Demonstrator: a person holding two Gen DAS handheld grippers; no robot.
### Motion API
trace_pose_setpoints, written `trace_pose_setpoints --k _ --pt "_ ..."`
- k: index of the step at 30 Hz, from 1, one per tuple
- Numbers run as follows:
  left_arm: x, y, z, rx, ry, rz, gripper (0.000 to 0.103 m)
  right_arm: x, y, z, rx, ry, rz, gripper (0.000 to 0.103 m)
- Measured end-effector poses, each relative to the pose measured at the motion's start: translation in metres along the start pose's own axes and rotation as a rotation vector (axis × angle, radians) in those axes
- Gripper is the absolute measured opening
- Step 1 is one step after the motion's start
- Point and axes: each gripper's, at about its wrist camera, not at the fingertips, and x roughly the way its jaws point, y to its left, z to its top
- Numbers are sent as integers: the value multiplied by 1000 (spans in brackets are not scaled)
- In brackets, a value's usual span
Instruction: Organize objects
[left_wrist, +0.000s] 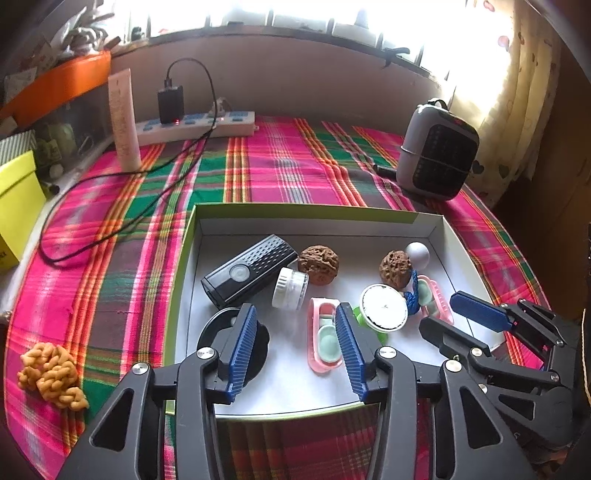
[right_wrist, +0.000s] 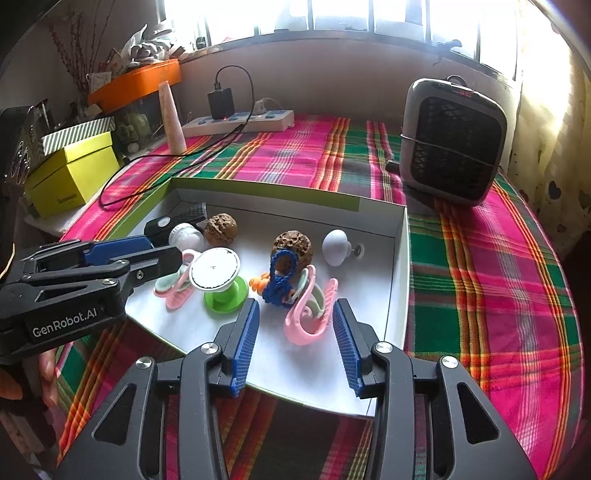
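Both tongs open over the box, nothing gripped.

My left tongs (left_wrist: 297, 343) stand parted, empty, with a pink contact-lens case (left_wrist: 325, 338) lying on the box floor between the pads, closer to the right pad; I can't tell if it touches. Its long axis runs away from me, roughly along the fingers. My right tongs (right_wrist: 295, 341) are likewise apart and empty around a second pink case (right_wrist: 308, 312), tipped on edge, its length also running away. Beyond sit walnuts (left_wrist: 318, 264), a small jar (left_wrist: 290, 288) and a black remote (left_wrist: 249, 270) in the white cardboard box (left_wrist: 436, 225) on the plaid counter (left_wrist: 258, 162). A knotted orange thing (left_wrist: 51, 374) lies outside, left, nearer my left hand.
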Motion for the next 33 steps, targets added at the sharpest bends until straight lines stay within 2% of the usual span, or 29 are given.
trace_pose_setpoints --k 12,21,23,33 --pt "-24 -6 -12 -7 -21 -2 49 -21 6 -9 17 -32 -12 43" --pt "-48 -11 -38 -9 -31 27 51 -44 17 -28 19 -51 -27 43" --pt "-56 -10 -43 -27 -43 -1 51 -50 20 -32 11 -59 -21 43" --pt "-69 -18 -67 -14 -30 9 52 -65 28 -52 22 -64 -27 43"
